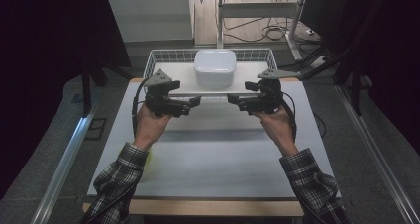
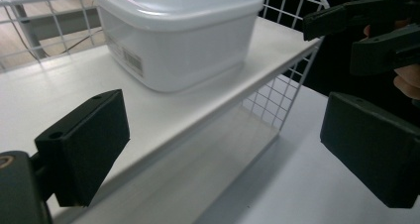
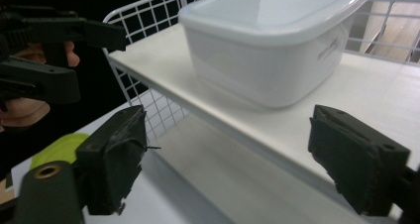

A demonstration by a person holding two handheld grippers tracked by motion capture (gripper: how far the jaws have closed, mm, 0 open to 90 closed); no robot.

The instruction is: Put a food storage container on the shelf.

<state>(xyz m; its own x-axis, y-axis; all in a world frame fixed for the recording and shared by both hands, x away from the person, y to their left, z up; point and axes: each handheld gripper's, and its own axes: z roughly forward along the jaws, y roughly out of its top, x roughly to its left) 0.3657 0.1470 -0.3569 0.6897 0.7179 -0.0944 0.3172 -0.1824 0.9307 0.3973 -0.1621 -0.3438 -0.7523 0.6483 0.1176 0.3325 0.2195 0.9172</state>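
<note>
A white lidded plastic container (image 1: 214,67) stands on a white shelf board (image 1: 181,81) inside a white wire rack (image 1: 161,55) at the table's far side. My left gripper (image 1: 196,101) hovers just before the board's front edge, left of the container, jaws open with nothing between them. My right gripper (image 1: 232,98) faces it from the right, also open and empty. In the left gripper view the container (image 2: 178,30) sits up and ahead of the open left gripper (image 2: 228,152), with the right gripper (image 2: 356,30) beyond. In the right gripper view, the container (image 3: 267,45) is ahead of the right gripper (image 3: 235,159).
The white table top (image 1: 213,154) stretches toward the person's side. A yellow-green object (image 1: 147,158) lies by the left sleeve, and is seen again as the yellow-green object (image 3: 54,152) low left in the right gripper view. Dark curtains flank the table; cables lie on the floor behind.
</note>
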